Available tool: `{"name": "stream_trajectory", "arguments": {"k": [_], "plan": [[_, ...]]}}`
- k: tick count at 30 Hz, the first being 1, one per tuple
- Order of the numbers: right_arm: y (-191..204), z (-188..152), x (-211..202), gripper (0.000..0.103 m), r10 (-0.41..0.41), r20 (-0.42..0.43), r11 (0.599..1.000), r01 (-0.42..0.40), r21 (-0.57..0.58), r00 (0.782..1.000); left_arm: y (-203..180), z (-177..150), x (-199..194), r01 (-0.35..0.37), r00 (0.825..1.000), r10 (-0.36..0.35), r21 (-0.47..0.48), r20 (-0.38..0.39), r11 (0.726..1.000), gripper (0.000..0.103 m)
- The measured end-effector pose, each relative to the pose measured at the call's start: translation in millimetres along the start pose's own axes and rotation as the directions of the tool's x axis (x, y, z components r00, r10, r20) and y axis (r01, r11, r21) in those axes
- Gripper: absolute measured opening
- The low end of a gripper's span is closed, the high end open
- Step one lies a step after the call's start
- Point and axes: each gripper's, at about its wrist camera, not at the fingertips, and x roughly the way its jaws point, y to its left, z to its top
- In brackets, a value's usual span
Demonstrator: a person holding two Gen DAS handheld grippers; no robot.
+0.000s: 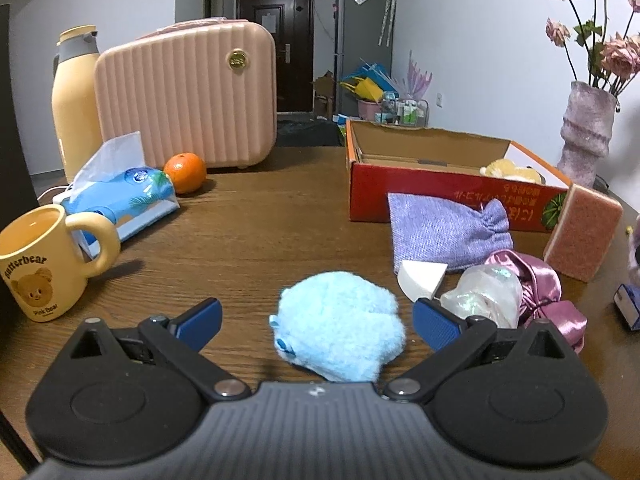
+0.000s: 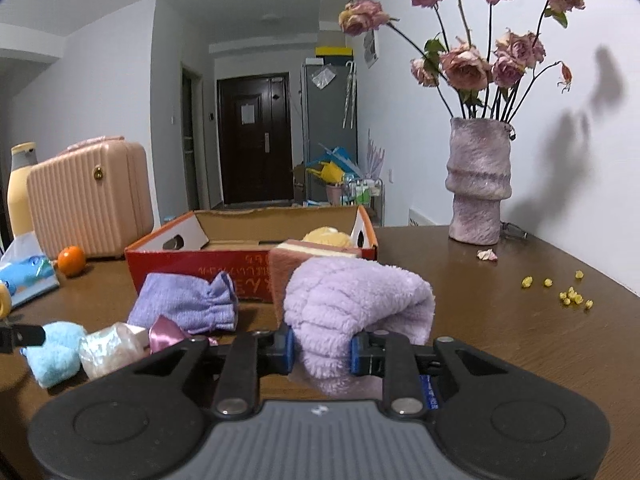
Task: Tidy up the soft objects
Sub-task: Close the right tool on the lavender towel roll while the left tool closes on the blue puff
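Note:
My left gripper is open, its blue pads on either side of a fluffy light-blue soft toy lying on the wooden table; the toy also shows in the right wrist view. My right gripper is shut on a fluffy lilac towel, held above the table in front of the red cardboard box. The box holds a yellow plush. A lavender drawstring pouch, a pink sponge, a white wedge sponge, an iridescent bag and a pink satin scrunchie lie near the box.
A yellow bear mug, a tissue pack, an orange, a pink case and a yellow flask stand on the left. A vase of dried roses stands at the back right, with yellow crumbs nearby.

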Motion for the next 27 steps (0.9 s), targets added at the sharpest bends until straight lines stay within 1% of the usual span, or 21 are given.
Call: {"name": "stream_trajectory", "arguments": {"k": [5,11,15,23,26,27], "plan": [[-2.8,2.0,-4.3,0.023,0.004,0.025,1.0,-0.004,0.008,1.0,-4.6,-2.0,5.8,0.017,1.0,-0.016,0.017,-0.024,1.0,0.103],[-4.1,1.8,-6.0,0.023,0.002,0.034,1.0,-0.003,0.013,0.999,-12.3,-3.6,16.6,0.034,0.998,-0.031,0.05,-0.057,0.998,0.103],[-3.1,0.5,-5.6,0.023,0.001,0.031,1.0,-0.001,0.011,1.0,-15.1,-3.3,28.5,0.028,0.996,-0.023,0.064,-0.085,0.998,0.103],[-1.6,-0.5,-4.0,0.023,0.003,0.028,1.0,-0.003,0.004,1.0,-11.6,0.4,52.7,0.024,0.991,-0.016,0.06,-0.134,0.998,0.103],[-1.2,-0.6,-3.1,0.023,0.004,0.028,1.0,-0.004,0.001,1.0,-9.6,2.0,58.7,0.022,0.989,-0.013,0.059,-0.144,0.998,0.101],[-1.0,-0.8,-2.7,0.023,0.004,0.027,1.0,-0.004,0.0,1.0,-8.9,2.4,60.1,0.025,0.989,-0.016,0.057,-0.148,0.998,0.097]]}}
